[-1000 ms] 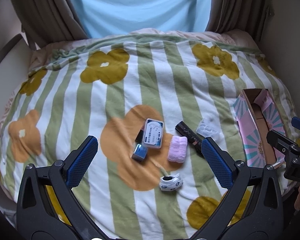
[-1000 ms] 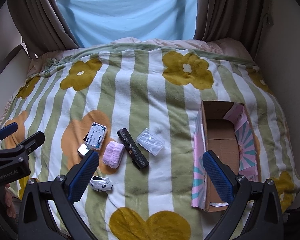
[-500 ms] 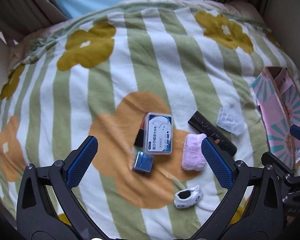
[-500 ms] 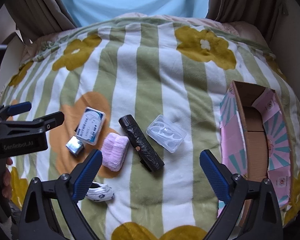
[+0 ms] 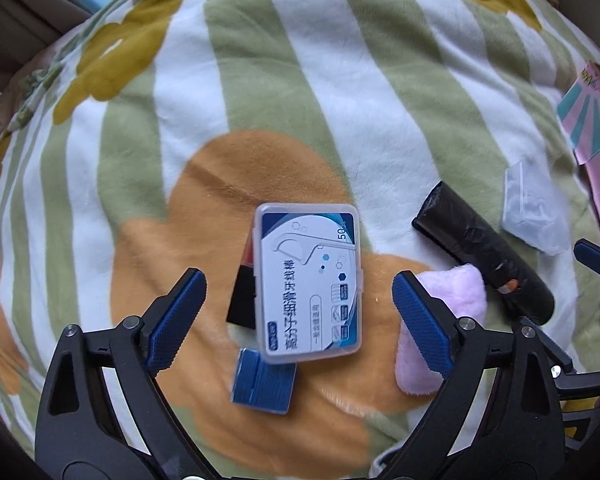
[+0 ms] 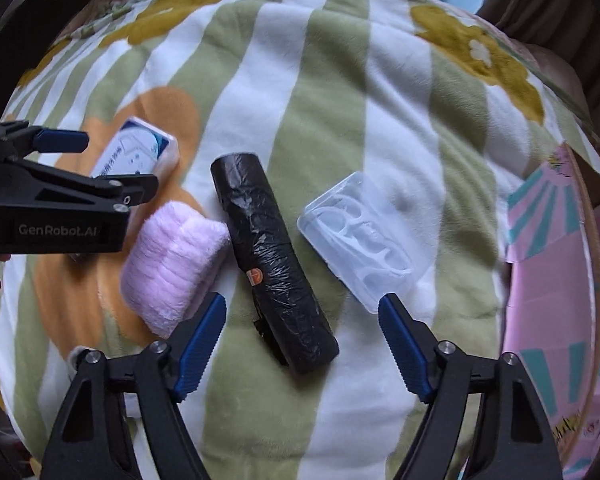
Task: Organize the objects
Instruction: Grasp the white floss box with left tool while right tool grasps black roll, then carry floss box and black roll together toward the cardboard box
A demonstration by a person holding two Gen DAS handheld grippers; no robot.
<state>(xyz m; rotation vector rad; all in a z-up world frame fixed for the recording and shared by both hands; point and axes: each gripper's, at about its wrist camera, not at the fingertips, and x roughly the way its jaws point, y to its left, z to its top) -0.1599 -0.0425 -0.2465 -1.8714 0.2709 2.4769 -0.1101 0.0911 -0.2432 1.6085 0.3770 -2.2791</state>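
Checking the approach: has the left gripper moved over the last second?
Yes. The left gripper has come down and forward toward the blanket; its open jaws now straddle the floss pick box, which looks much larger.

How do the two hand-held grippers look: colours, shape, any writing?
Both are alike: the left hand-held gripper and the right hand-held gripper have black plastic frames with silver screws and two blue ribbed fingertip pads. The left one's side reads "GenRobot.AI" in grey. No cables are visible.

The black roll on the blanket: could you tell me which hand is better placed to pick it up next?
Right. The right tongs are open with the black roll between the tips; the left tongs frame the floss box.
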